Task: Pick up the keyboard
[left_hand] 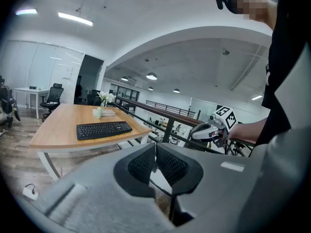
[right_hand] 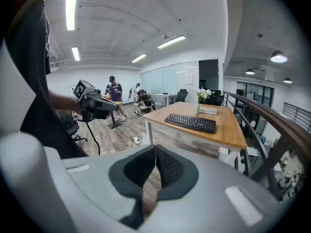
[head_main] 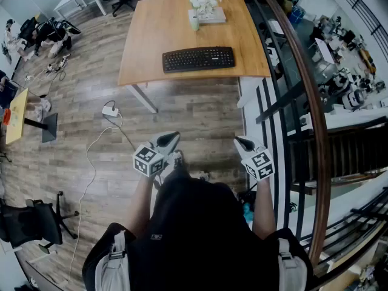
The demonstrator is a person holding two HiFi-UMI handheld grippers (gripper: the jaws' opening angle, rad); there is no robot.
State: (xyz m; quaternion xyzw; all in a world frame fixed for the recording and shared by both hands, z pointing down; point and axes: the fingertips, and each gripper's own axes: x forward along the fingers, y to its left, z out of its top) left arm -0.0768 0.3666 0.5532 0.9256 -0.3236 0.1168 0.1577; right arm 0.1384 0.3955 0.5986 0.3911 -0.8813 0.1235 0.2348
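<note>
Keyboard [head_main: 198, 59] lies flat on wooden table [head_main: 151, 41], upper centre of head view, near the table's front edge and well apart from both grippers. L gripper [head_main: 171, 139] and R gripper [head_main: 242, 143] hang low-centre in frame, close to the person's body, so no approach made yet. Both gripper views show pads pressed together, clenched on nothing. Both empty.

Risks from here, as I judge them:

1. If the jaws go in clamped like this, they'll just shove the keyboard, not take it. They need opening before contact.
2. It's long, thin and flat on the top. A pinch at one end only prob. lets it tilt & swing. Safer w/ a gripper at each end.
3. A push backward runs it toward the vase w/ white flowers [head_main: 203, 6], just behind it at top centre. A nudge could tip that.
4. White cable [head_main: 91, 156] + adapter [head_main: 110, 110] lie on the floor, left of centre, between the person & the table. Trip or snag risk if the walk-up drifts left.
5. Railing [head_main: 306, 83] sweeps down the right side of frame, near R gripper's side. A wide swing of that arm could clip it.
</note>
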